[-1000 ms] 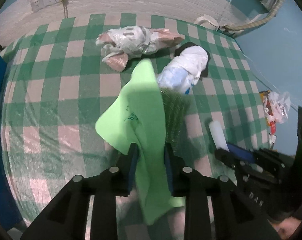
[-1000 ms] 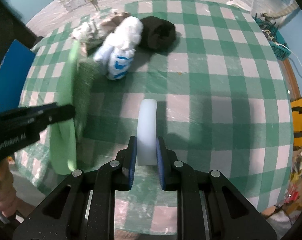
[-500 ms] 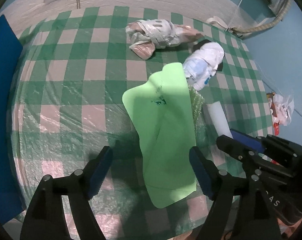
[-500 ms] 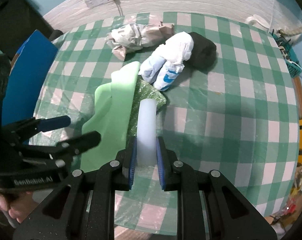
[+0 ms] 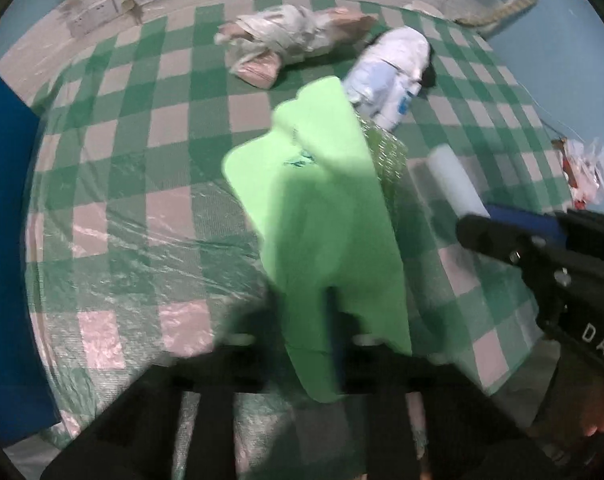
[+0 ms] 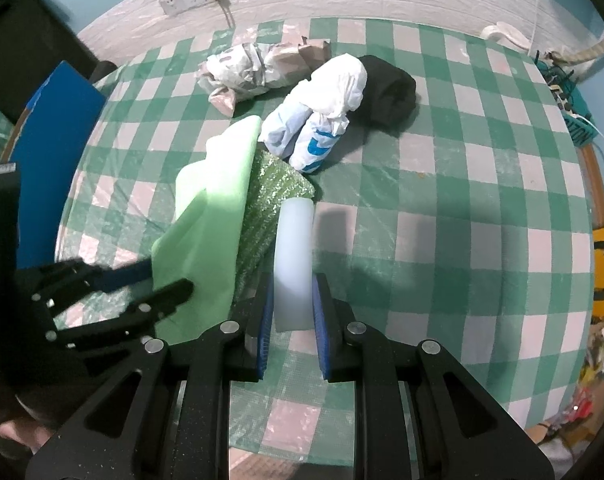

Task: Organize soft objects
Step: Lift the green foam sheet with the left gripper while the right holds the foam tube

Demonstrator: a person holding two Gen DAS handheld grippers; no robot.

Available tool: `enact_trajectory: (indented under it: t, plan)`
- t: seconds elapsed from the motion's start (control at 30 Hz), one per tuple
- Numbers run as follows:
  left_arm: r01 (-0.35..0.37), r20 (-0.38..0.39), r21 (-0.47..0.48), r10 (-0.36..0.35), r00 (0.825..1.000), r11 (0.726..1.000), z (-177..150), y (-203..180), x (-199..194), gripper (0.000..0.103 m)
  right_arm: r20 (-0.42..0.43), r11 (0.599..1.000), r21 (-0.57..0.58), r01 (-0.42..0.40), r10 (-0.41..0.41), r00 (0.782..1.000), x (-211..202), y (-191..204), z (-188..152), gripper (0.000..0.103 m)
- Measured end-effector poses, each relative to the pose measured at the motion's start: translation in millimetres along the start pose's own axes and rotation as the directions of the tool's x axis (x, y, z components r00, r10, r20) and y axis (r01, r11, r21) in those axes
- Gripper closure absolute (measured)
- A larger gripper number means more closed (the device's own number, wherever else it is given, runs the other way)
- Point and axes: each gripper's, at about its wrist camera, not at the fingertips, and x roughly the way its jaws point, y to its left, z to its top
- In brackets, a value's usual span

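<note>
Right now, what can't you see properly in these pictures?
- Left gripper: blurred in the left wrist view, so its grip on the green foam sheet is unclear.
- Bubble wrap: mostly under the sheet.
- Black cloth: partly behind the white bag.

The tablecloth (image 6: 461,208) lay bare to the right; bags (image 6: 321,120), a black bundle (image 6: 389,88) and green foam (image 6: 210,216) crowded the centre-left.

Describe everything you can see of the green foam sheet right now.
The green foam sheet is thin, soft and pale green, folded over itself with rounded corners and a small dark mark. It lies lengthwise on the checked tablecloth, overlapping glittery green bubble wrap on one side. Its near end is pinched in the shut left gripper and lifted slightly.
</note>
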Motion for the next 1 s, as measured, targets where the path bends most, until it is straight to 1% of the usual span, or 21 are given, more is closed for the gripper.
enact_trajectory:
  t: [0.03,0.13,0.37,0.5,0.57,0.63,0.7,0.87,0.9,0.93,0.97,1.0]
  plan:
    - [0.007,-0.007,0.000,-0.007,1.000,1.000,-0.4,-0.7,0.6,0.098,0.001,1.000,-0.001,-0.001,0.001,1.000,-0.1,0.2,-0.1,0.085]
    - [0.001,0.012,0.003,-0.001,1.000,1.000,-1.9,-3.3,0.3,0.101,0.000,1.000,-0.001,-0.001,0.001,1.000,-0.6,-0.3,-1.1,0.085]
    - [0.027,0.094,0.033,-0.030,0.995,0.999,-2.6,-7.0,-22.7,0.101,0.012,1.000,-0.005,-0.004,0.004,1.000,-3.9,-1.1,-2.3,0.084]
    - [0.048,0.106,0.017,-0.049,0.993,0.999,0.6,0.2,-32.9,0.101,0.015,1.000,-0.005,-0.008,0.008,1.000,-4.9,-2.0,-4.0,0.084]
    - [0.061,0.128,-0.001,-0.060,0.990,0.998,1.5,3.8,-36.4,0.101,0.016,1.000,-0.001,-0.007,0.007,1.000,-5.5,-3.5,-5.3,0.084]
    - [0.056,0.133,0.000,-0.055,0.990,0.998,2.8,3.5,-36.7,0.101,0.018,1.000,0.003,-0.008,0.008,1.000,-6.6,-5.0,-6.2,0.084]
    - [0.068,0.136,-0.006,-0.066,0.988,0.998,2.5,7.4,-40.8,0.101,0.022,1.000,0.004,-0.007,0.006,1.000,-7.7,-5.8,-6.6,0.084]
    - [0.075,0.180,-0.014,-0.072,0.981,0.997,10.5,12.1,-58.6,0.101,0.032,1.000,0.001,-0.016,0.016,0.999,-10.3,-3.3,-5.5,0.084]
    - [0.085,0.177,-0.012,-0.081,0.981,0.996,12.2,13.2,-59.9,0.101,0.032,1.000,0.000,-0.018,0.018,0.999,-10.6,-2.6,-5.0,0.084]
    - [0.104,0.152,-0.010,-0.101,0.983,0.995,15.0,14.8,-57.7,0.096,0.032,1.000,-0.001,-0.019,0.019,0.999,-10.7,-2.1,-4.8,0.084]
    - [0.101,0.151,-0.024,-0.096,0.984,0.995,15.6,17.7,-56.9,0.090,0.032,1.000,-0.002,-0.018,0.018,0.999,-11.2,-2.1,-4.9,0.084]
    - [0.096,0.158,-0.039,-0.089,0.984,0.995,14.6,19.1,-55.2,0.075,0.032,1.000,-0.001,-0.019,0.019,0.999,-11.2,-1.8,-4.7,0.084]
